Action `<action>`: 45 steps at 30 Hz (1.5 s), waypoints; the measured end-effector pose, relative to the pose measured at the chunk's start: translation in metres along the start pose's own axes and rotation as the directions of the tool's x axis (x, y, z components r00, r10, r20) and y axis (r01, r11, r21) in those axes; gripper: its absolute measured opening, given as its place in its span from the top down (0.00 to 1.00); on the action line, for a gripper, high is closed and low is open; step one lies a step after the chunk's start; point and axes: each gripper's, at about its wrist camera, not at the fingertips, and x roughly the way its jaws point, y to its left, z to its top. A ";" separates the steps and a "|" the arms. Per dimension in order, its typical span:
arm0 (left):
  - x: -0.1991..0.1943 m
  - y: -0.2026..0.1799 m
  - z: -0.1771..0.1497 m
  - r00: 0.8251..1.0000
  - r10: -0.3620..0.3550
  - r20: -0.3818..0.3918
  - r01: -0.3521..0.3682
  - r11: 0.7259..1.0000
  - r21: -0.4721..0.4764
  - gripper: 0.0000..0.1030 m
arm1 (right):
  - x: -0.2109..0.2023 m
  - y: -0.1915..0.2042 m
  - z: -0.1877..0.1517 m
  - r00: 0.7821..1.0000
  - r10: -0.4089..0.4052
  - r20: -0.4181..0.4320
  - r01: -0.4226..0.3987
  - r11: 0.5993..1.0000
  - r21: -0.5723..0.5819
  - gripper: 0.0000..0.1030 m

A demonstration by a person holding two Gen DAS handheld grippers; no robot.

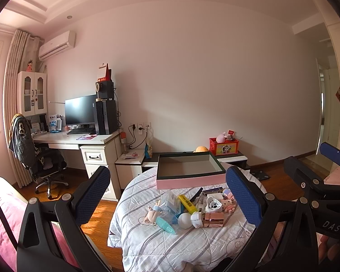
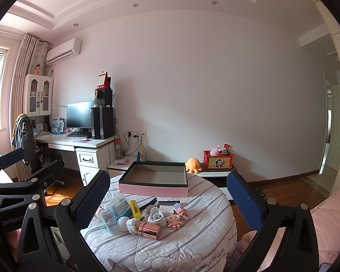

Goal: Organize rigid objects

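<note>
A pile of small items lies on a round table with a striped cloth [image 1: 170,244] [image 2: 192,240]: a rose-gold cylinder [image 1: 213,219] [image 2: 149,230], a yellow highlighter [image 1: 187,203] [image 2: 135,209], a pink block figure [image 1: 229,205] [image 2: 175,220], a white round toy [image 1: 185,220] [image 2: 122,223] and a small doll [image 1: 153,214]. Behind the pile sits an empty pink open box [image 1: 190,182] [image 2: 153,190]. My left gripper [image 1: 167,196] is open above the pile, holding nothing. My right gripper [image 2: 168,200] is open and empty too, also raised over the table.
A desk [image 1: 79,139] with monitor, computer tower and office chair [image 1: 40,158] stands at the left. A low cabinet behind the table holds a red crate [image 2: 218,159] and an orange plush [image 2: 193,165]. Pink bedding [image 2: 328,222] lies at the right, wooden floor around.
</note>
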 end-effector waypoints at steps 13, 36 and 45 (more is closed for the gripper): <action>0.000 0.000 0.001 1.000 0.001 0.001 -0.001 1.000 0.001 0.00 | -0.002 0.000 0.000 1.000 0.001 0.002 -0.001 1.000 -0.001 0.00; 0.009 -0.003 -0.002 1.000 -0.023 -0.021 0.023 1.000 0.006 0.00 | 0.003 0.001 -0.003 1.000 0.004 -0.014 -0.004 1.000 0.002 0.00; 0.078 0.006 -0.047 0.982 -0.092 -0.163 0.087 0.996 -0.036 0.00 | 0.045 -0.022 -0.035 0.994 0.008 -0.105 -0.005 1.000 0.030 0.00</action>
